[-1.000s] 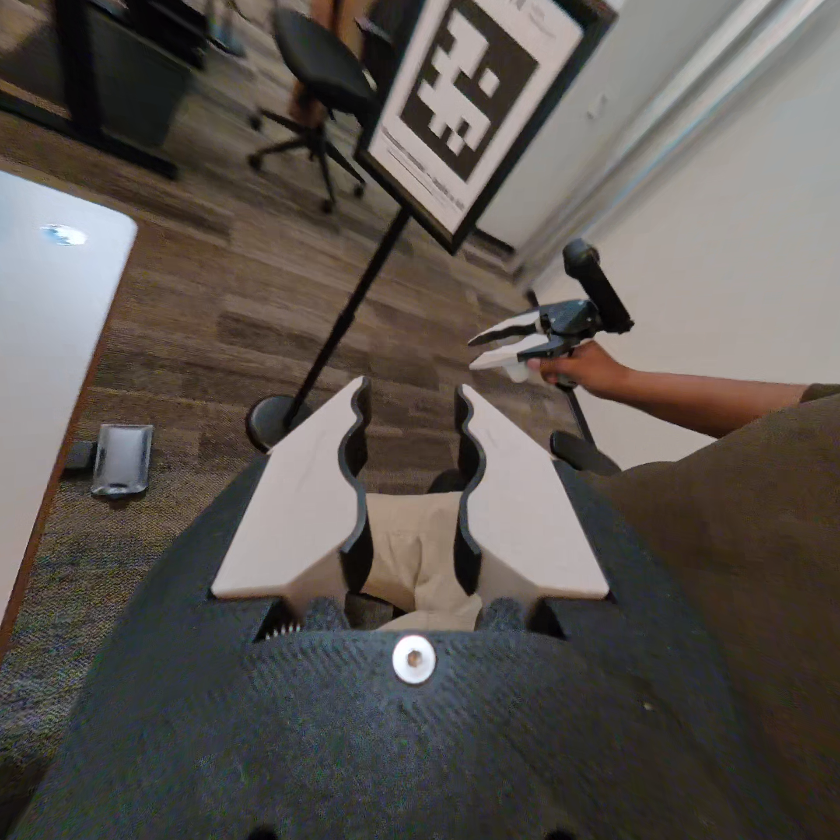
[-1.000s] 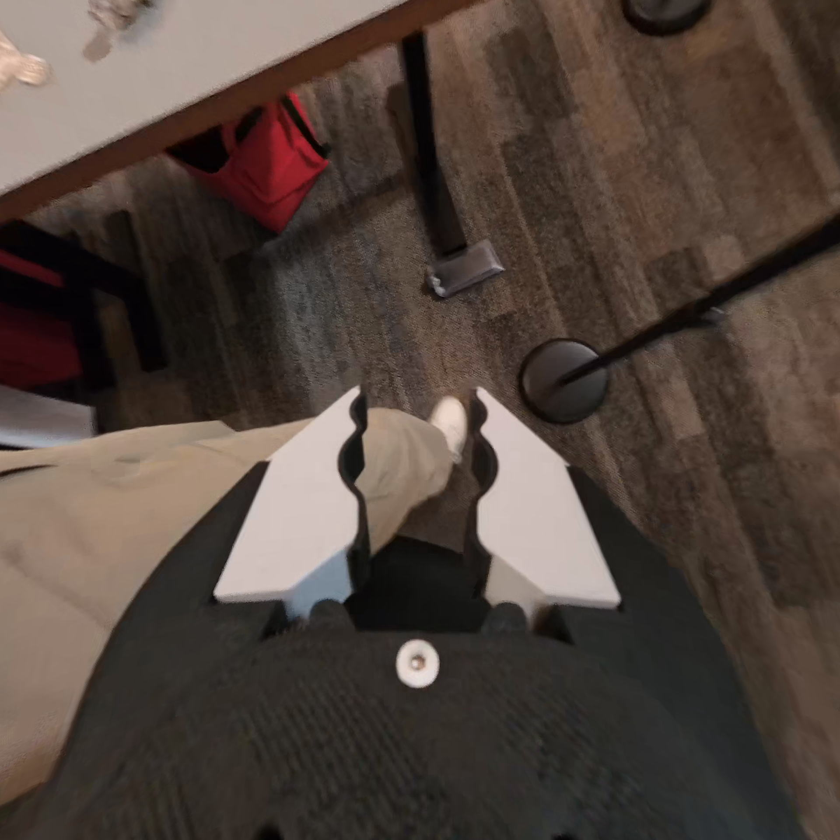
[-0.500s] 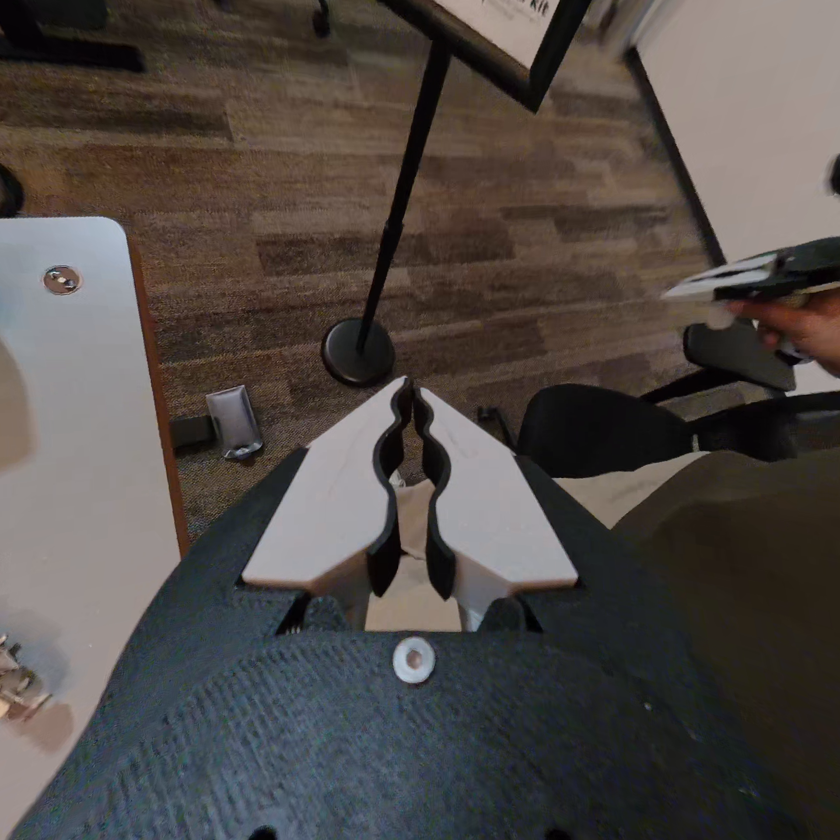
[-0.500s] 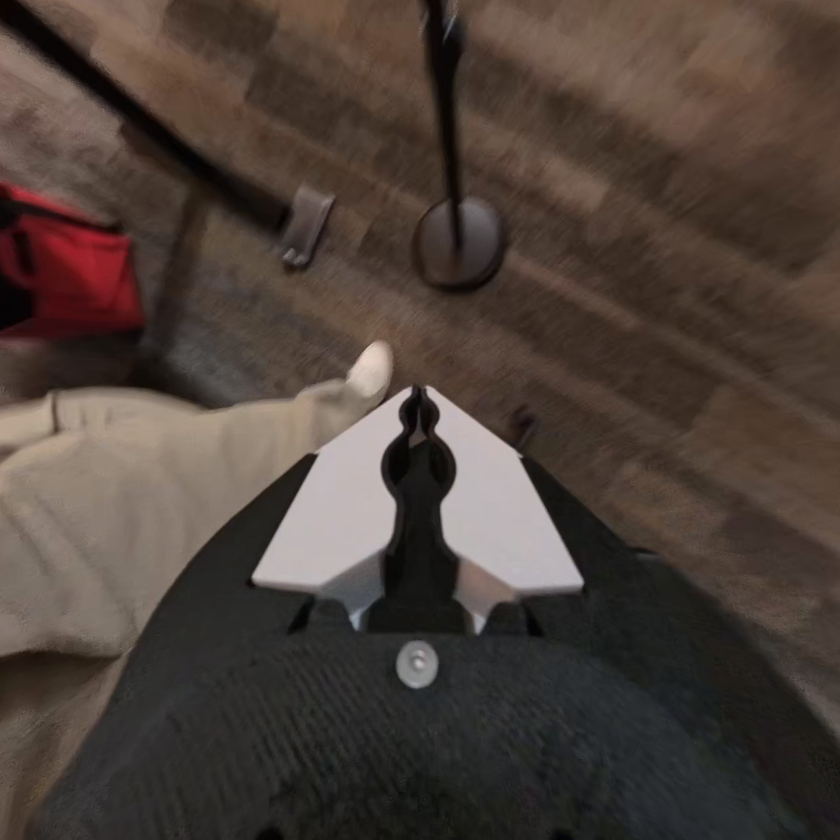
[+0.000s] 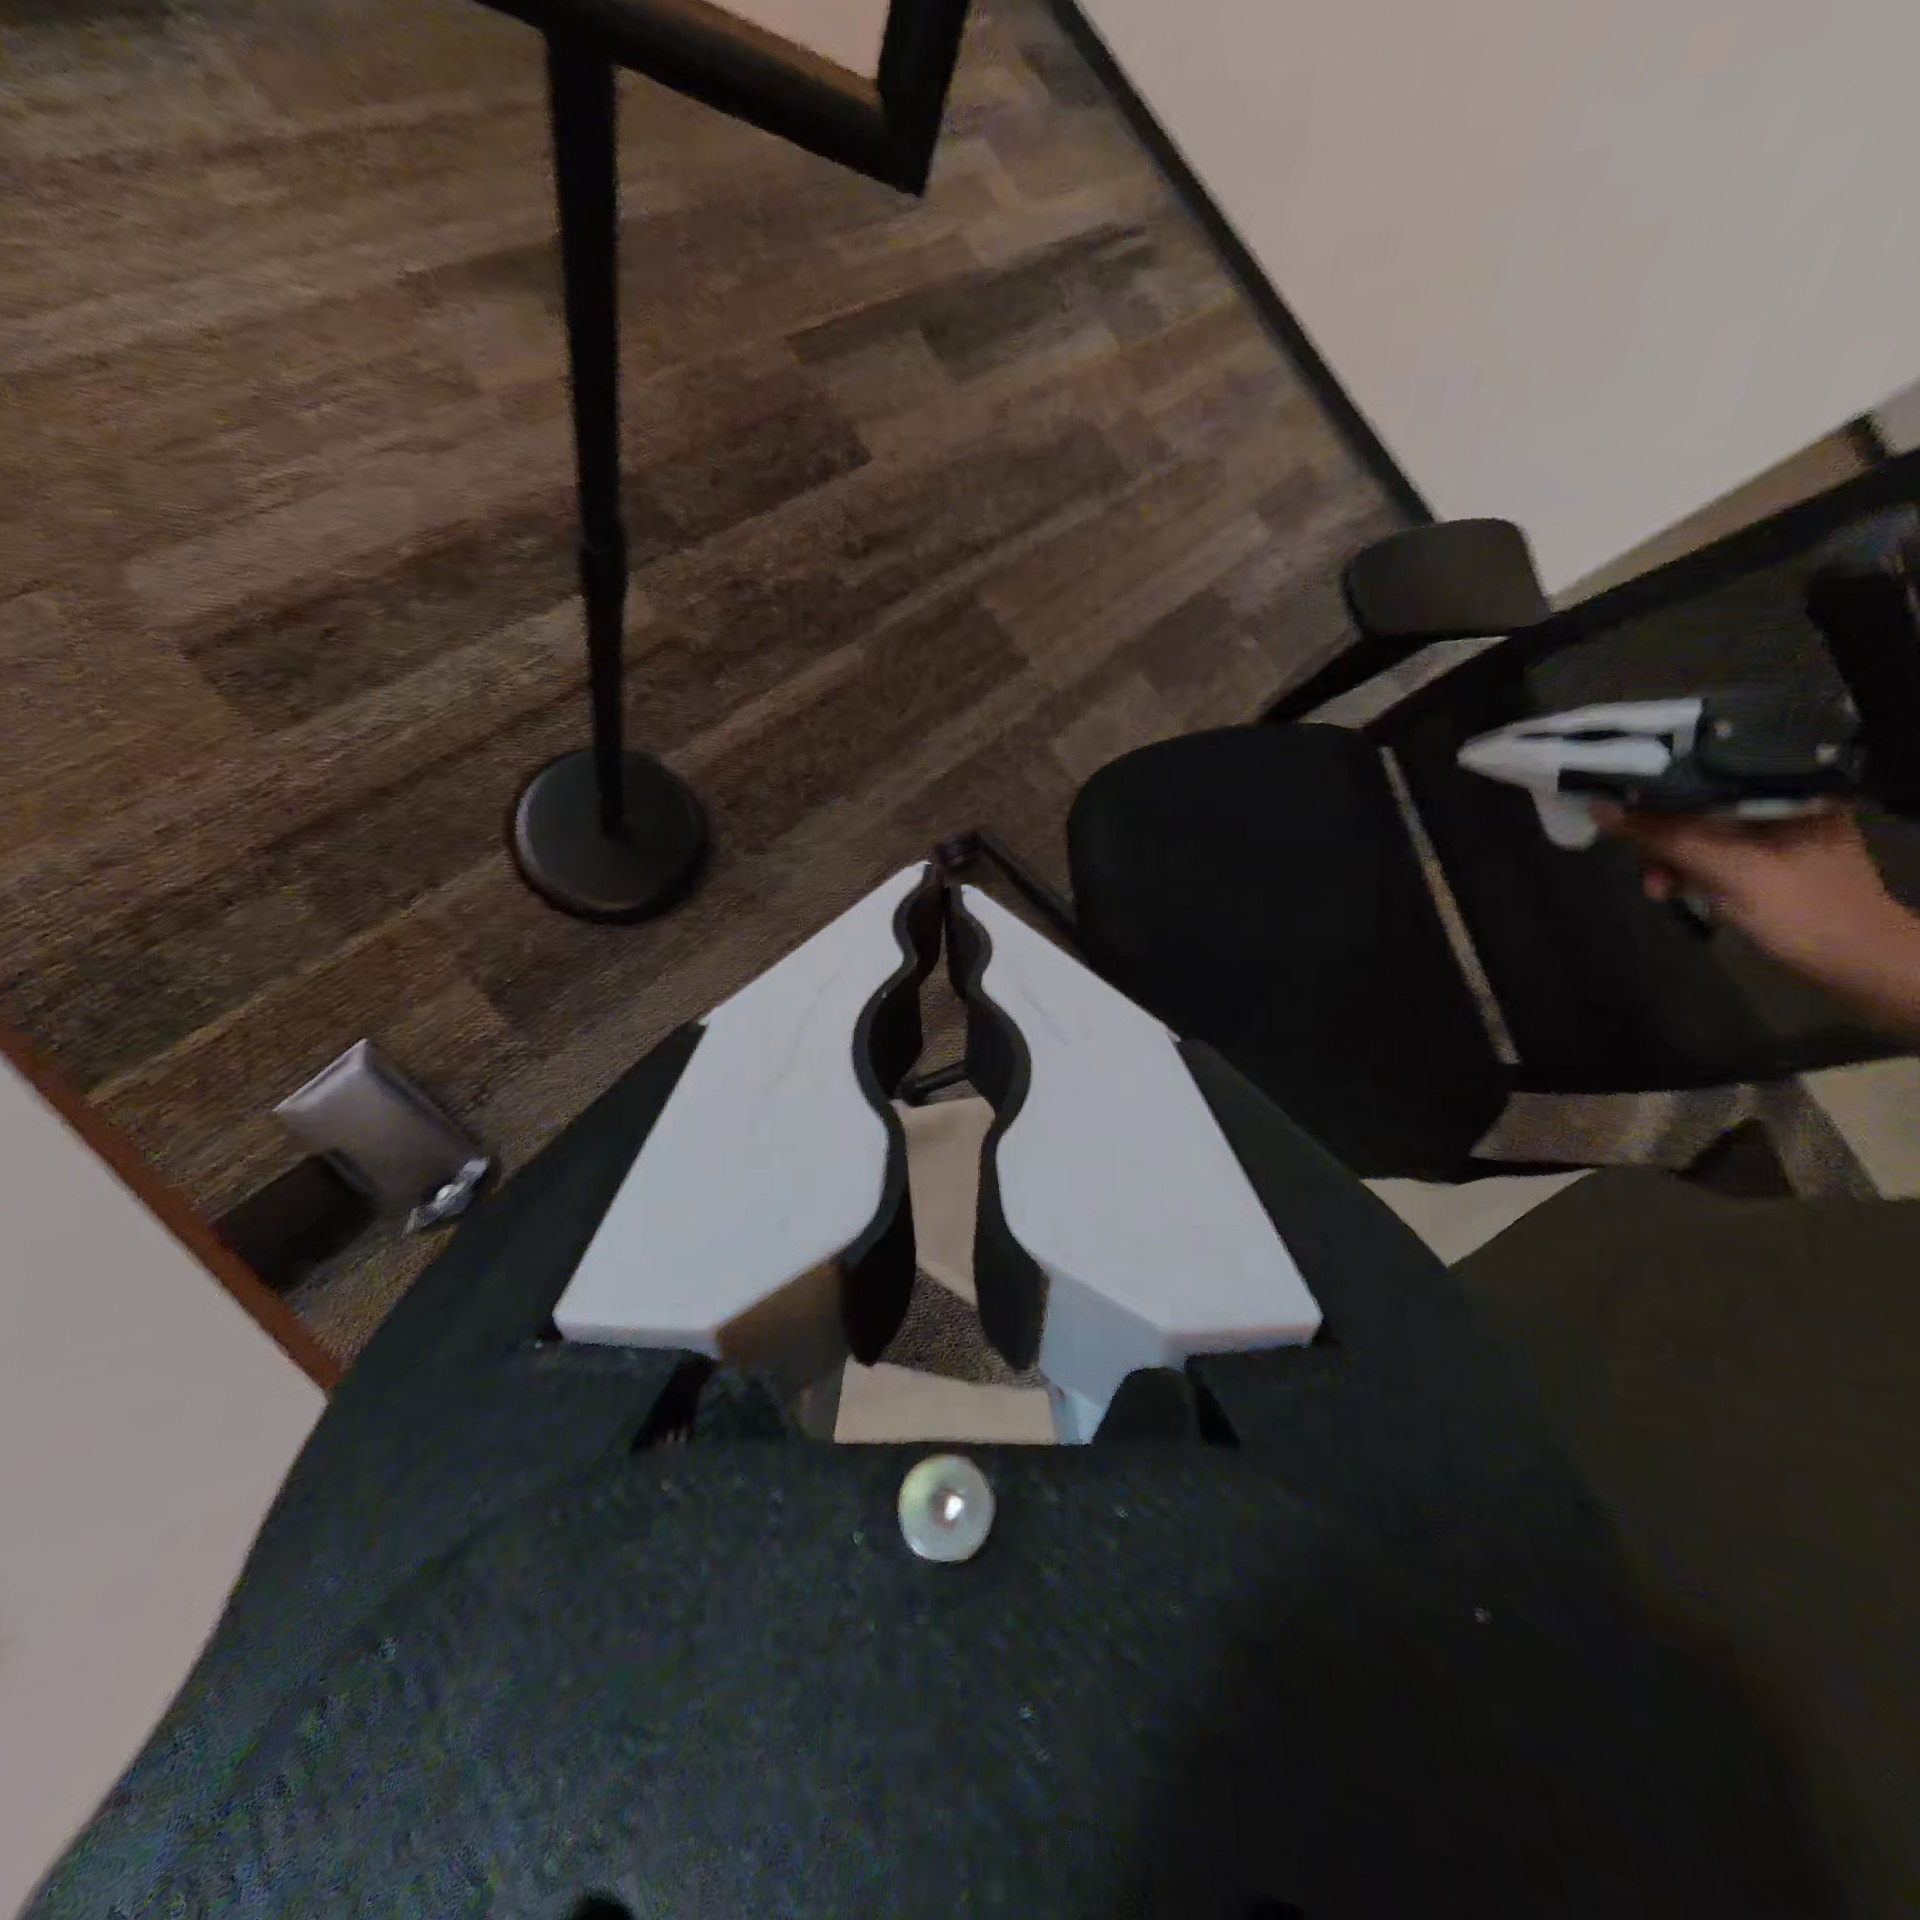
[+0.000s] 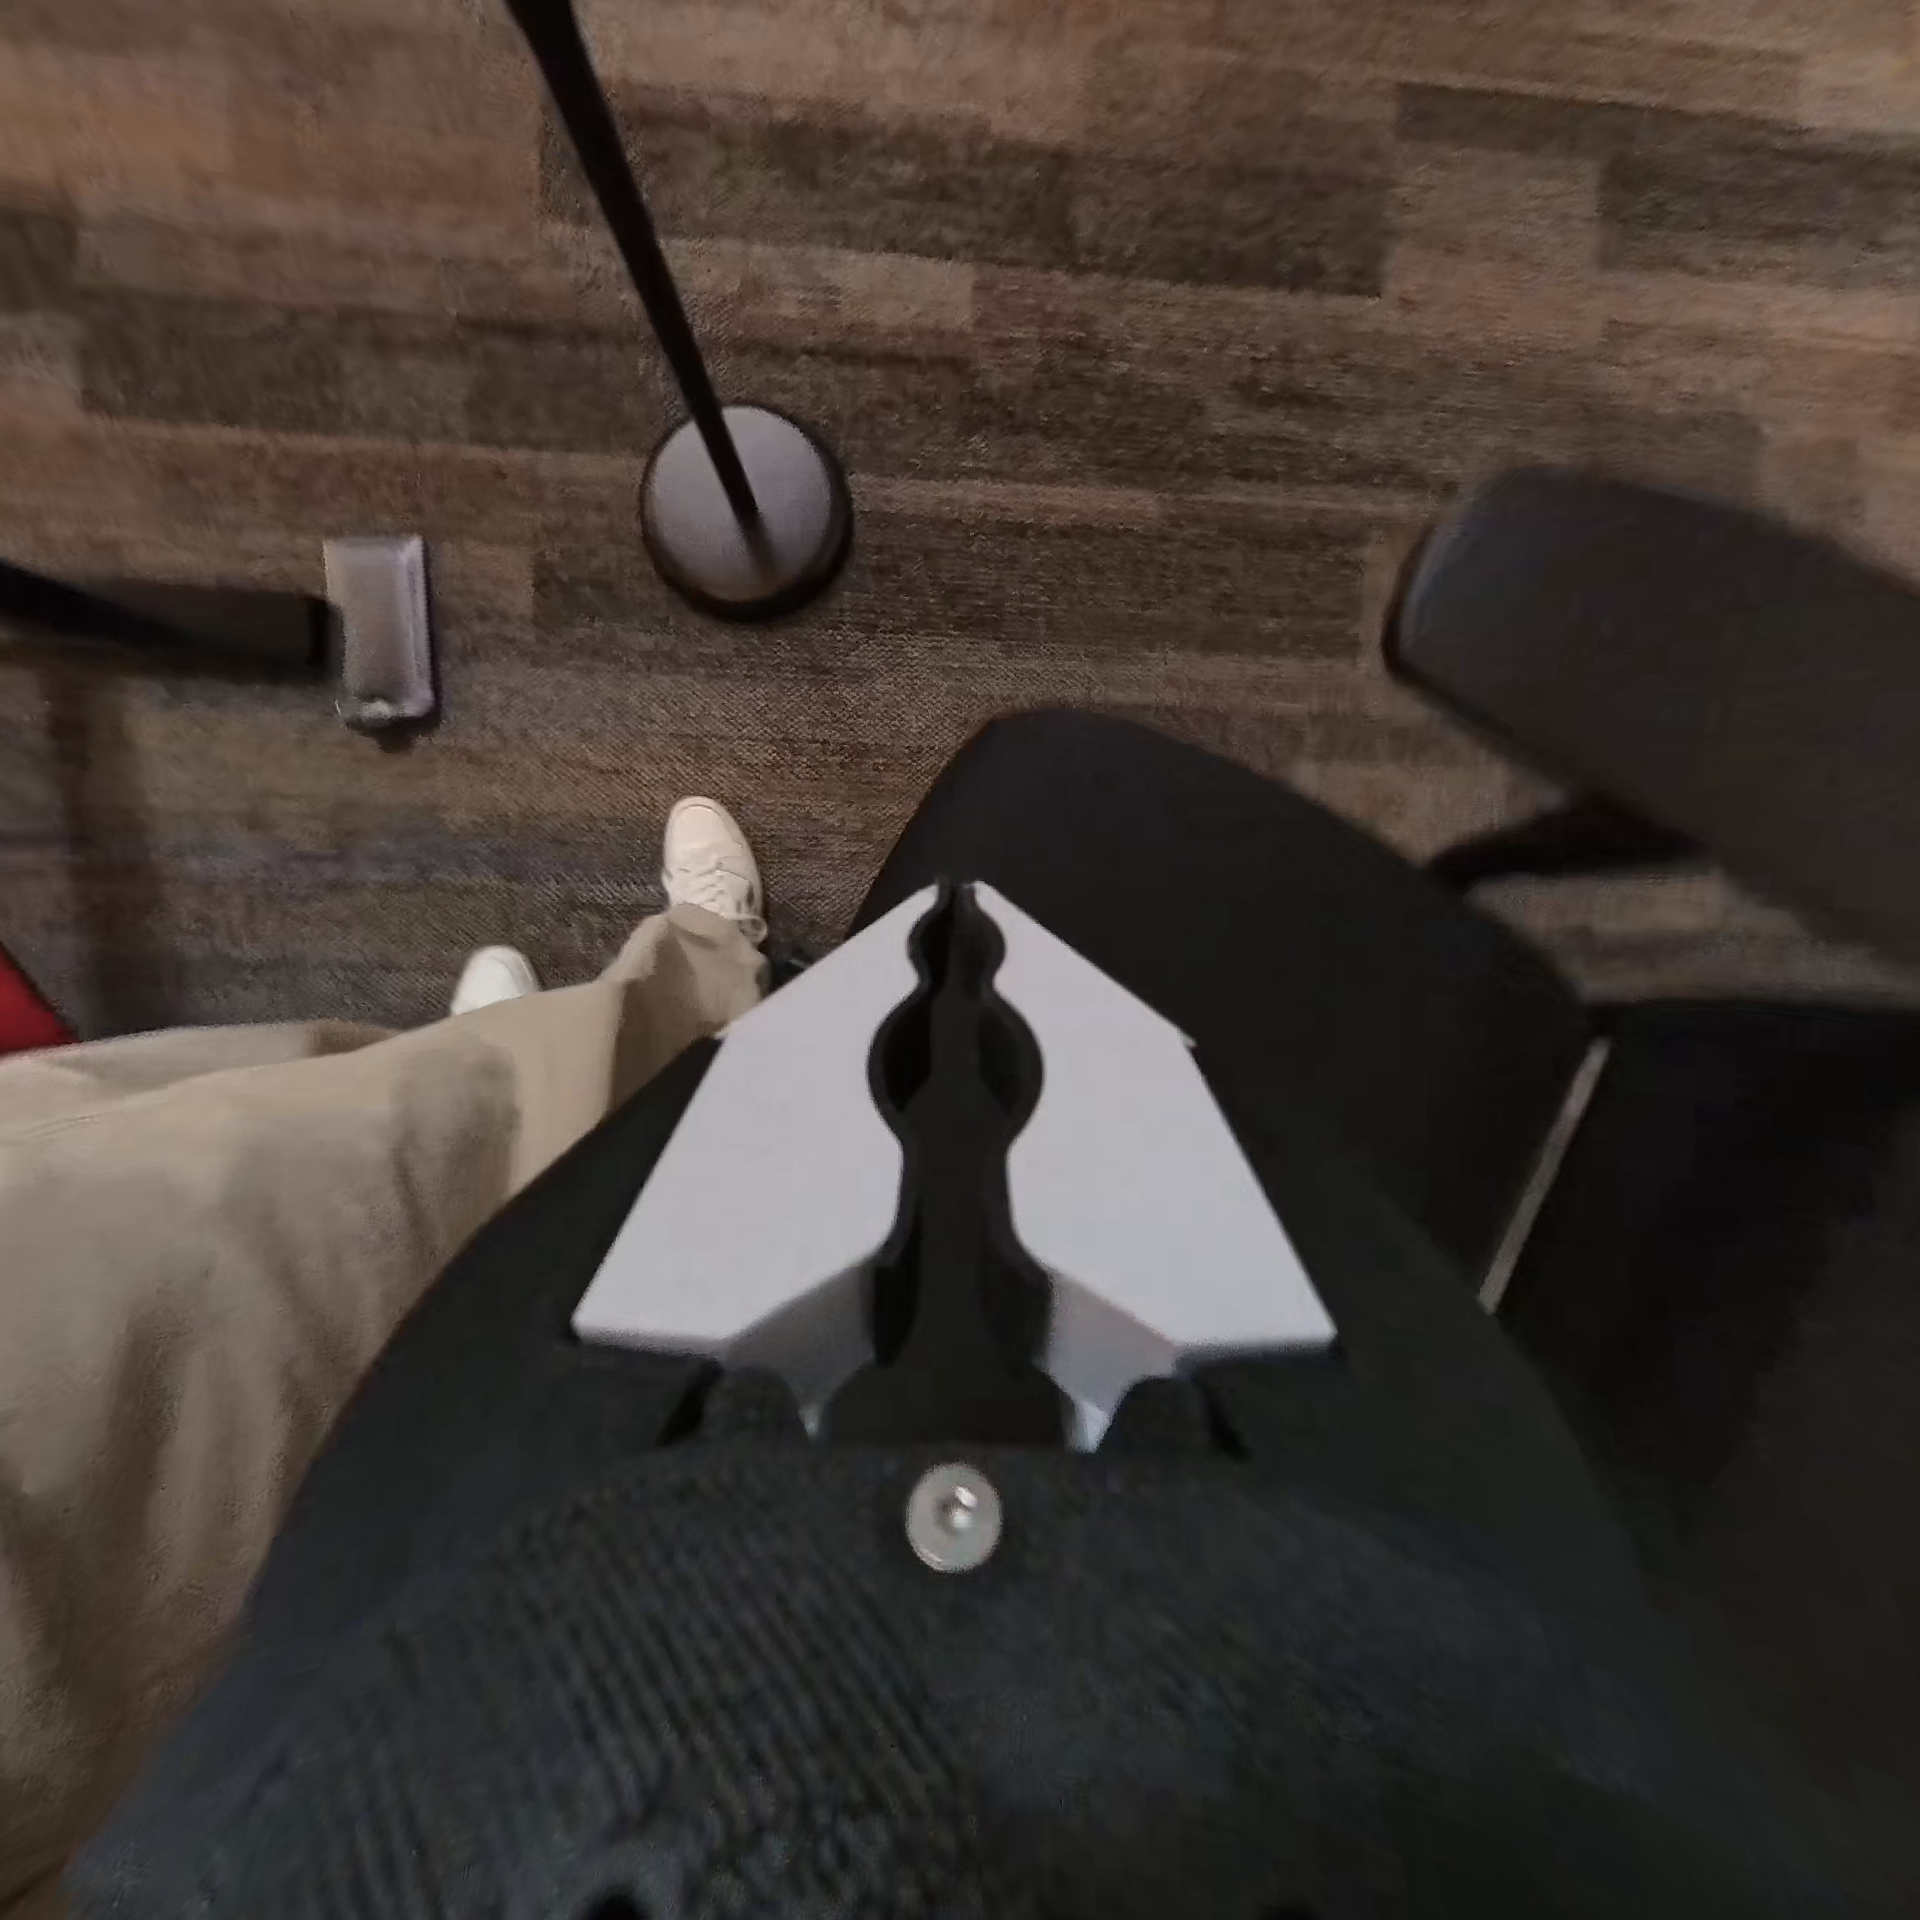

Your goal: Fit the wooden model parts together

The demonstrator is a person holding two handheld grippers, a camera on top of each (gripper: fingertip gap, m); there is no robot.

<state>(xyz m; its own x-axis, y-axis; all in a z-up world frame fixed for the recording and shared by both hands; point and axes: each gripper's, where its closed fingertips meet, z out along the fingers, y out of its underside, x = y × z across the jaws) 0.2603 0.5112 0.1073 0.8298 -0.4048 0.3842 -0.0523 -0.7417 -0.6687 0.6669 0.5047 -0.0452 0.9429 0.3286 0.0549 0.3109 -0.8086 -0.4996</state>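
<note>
My left tongs [image 5: 943, 883] and right tongs [image 6: 954, 896] were closed and empty, so I needed to find the wooden parts first.

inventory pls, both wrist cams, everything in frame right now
Carpet floor: one, brown-grey patchwork, under everything.
Sign stand: one, black pole on round base, on the carpet ahead.
Sign frame: one, black, corner at top of left view.
Table: one, pale top with brown edge, left of left view.
Table foot: one, grey cap on black bar, on the carpet.
Office chair: one, black, right side.
Wall: white, upper right.
Red item: one, left edge, unidentifiable.
Wooden model parts: none visible.
Shoes: two, white.
Trousers: beige.
Left tongs: shut, empty.
Right tongs: shut, empty.
Hand: one, holding right tongs.
</note>
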